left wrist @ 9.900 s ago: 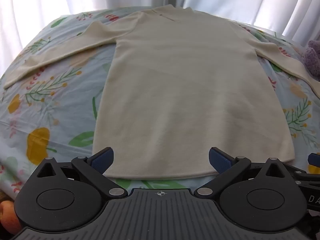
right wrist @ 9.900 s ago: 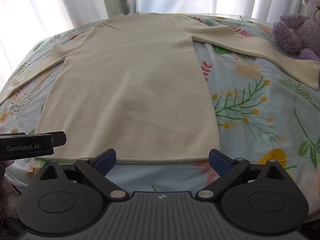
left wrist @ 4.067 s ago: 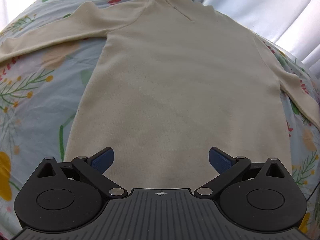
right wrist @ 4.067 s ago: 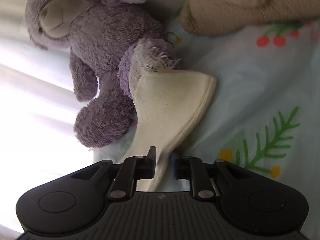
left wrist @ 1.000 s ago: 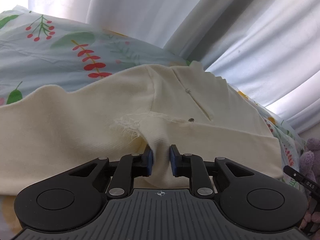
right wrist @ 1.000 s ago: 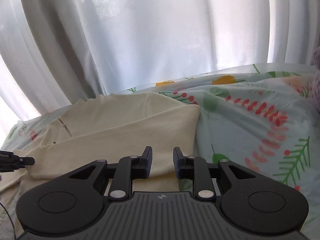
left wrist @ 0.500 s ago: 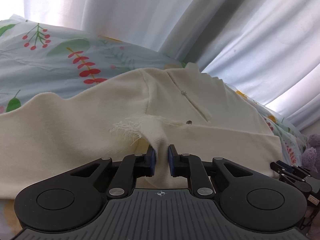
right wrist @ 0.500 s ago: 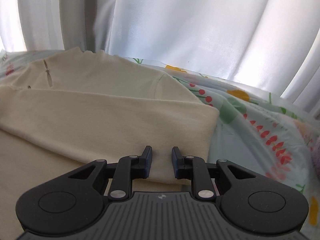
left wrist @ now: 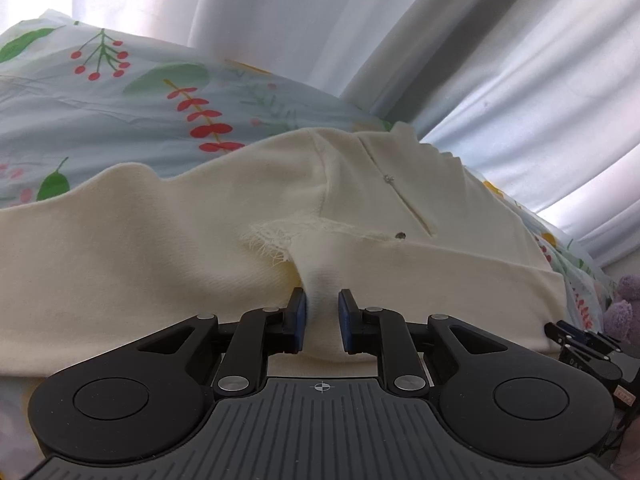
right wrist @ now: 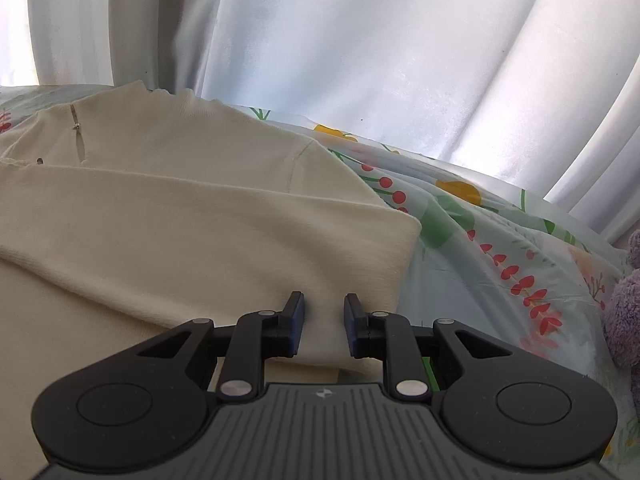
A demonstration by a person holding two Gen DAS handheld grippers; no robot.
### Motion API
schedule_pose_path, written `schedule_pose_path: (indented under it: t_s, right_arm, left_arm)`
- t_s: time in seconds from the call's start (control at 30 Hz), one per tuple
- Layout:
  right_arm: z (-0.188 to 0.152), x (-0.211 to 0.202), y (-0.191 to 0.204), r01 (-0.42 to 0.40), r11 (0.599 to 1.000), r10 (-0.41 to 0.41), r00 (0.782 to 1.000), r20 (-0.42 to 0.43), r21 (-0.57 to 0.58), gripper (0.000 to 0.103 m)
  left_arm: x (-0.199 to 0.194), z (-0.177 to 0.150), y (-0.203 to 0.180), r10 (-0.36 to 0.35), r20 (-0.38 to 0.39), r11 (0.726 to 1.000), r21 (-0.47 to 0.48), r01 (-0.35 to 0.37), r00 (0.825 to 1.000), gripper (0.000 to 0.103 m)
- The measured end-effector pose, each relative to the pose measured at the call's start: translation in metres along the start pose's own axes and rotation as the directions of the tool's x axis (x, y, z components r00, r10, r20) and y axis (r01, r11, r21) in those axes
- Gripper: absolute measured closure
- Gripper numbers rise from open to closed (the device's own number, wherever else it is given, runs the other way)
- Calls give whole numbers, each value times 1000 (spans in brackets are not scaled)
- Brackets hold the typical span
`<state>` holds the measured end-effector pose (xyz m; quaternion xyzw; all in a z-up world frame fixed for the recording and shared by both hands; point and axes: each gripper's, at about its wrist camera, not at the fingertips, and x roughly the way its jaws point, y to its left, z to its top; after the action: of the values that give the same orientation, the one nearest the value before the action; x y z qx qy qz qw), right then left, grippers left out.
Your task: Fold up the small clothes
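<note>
A cream long-sleeved garment (left wrist: pixel 140 248) lies flat on the floral bedsheet (left wrist: pixel 100 108), neck slit towards the curtain. Its right sleeve (left wrist: pixel 460 280) is folded across the chest, with the frayed cuff (left wrist: pixel 276 240) near the middle. My left gripper (left wrist: pixel 322 316) is shut on that sleeve just behind the cuff, and the cloth puckers up between the pads. In the right wrist view the folded sleeve (right wrist: pixel 224 232) lies across the chest. My right gripper (right wrist: pixel 322 322) hovers over the sleeve's fold, jaws narrowly apart, with cloth showing between them; no pinch shows.
White curtains (right wrist: pixel 360 40) hang close behind the bed. A purple plush toy (right wrist: pixel 624 312) sits at the right edge of the bed, also in the left wrist view (left wrist: pixel 624 304). The other gripper's tip (left wrist: pixel 580 340) shows at the right in the left wrist view.
My left gripper's jaws have eased slightly wider around the sleeve. My right gripper has shifted a little over the sleeve's fold, its jaws a touch wider.
</note>
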<state>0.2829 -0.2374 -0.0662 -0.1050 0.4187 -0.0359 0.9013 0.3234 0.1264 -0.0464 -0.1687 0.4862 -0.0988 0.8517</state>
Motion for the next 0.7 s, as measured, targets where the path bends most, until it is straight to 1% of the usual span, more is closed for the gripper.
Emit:
schedule_pose_path:
  t_s: [0.07, 0.1, 0.13, 0.17, 0.2, 0.23, 0.3, 0.33, 0.37, 0.4, 0.47, 0.5, 0.57, 0.6, 0.67, 0.7]
  right_arm:
    - [1, -3, 1, -24, 1000, 24, 1000, -1, -1, 84]
    - [1, -6, 1, -41, 999, 41, 999, -3, 7, 84]
    - [1, -12, 2, -75, 997, 75, 997, 3, 22, 84]
    - [1, -19, 3, -108, 994, 107, 994, 16, 32, 84]
    - [0, -26, 6, -131, 991, 130, 991, 29, 32, 84]
    - [-1, -33, 10, -145, 989, 144, 989, 43, 30, 84]
    - [-4, -48, 19, -187, 982, 184, 980, 68, 25, 83]
    - [-5, -54, 24, -213, 977, 211, 975, 76, 24, 83]
    - [-6, -60, 28, -243, 970, 240, 967, 80, 27, 83]
    - [-8, -65, 32, -272, 962, 269, 960, 83, 30, 83]
    - [-12, -73, 40, -327, 944, 322, 942, 89, 43, 78]
    - [-14, -76, 42, -344, 938, 338, 936, 92, 50, 74]
    - [-17, -79, 47, -372, 926, 365, 926, 99, 62, 73]
    - [-18, -80, 49, -378, 923, 371, 923, 103, 69, 73]
    - [-19, -78, 50, -393, 915, 384, 918, 102, 88, 72]
    - [-20, -77, 51, -398, 912, 389, 916, 99, 99, 72]
  left_arm:
    - [3, -2, -1, 48, -4, 999, 19, -48, 999, 82]
    - [4, -3, -1, 75, -5, 997, 24, -75, 997, 84]
    - [2, -4, 1, 83, 4, 996, 18, -83, 997, 86]
    - [-2, -5, 2, 91, 18, 996, 4, -91, 996, 85]
    - [-8, -6, 4, 104, 40, 995, -12, -103, 994, 77]
    - [-18, -7, 8, 119, 79, 992, -39, -116, 990, 61]
    - [-39, -15, 21, 154, 166, 982, -133, -133, 974, 45]
    - [-51, -21, 30, 173, 196, 973, -184, -137, 965, 37]
    - [-61, -27, 41, 193, 214, 962, -235, -142, 958, 33]
    - [-72, -35, 54, 222, 230, 943, -296, -149, 948, 29]
    - [-88, -49, 81, 276, 235, 901, -401, -165, 932, 29]
    - [-97, -56, 99, 312, 225, 866, -466, -180, 923, 31]
    - [-114, -70, 134, 371, 216, 791, -582, -186, 903, 33]
    - [-121, -76, 151, 396, 203, 749, -636, -187, 896, 34]
    - [-134, -88, 181, 421, 202, 678, -718, -159, 884, 37]
    - [-138, -92, 192, 434, 205, 651, -744, -148, 877, 42]
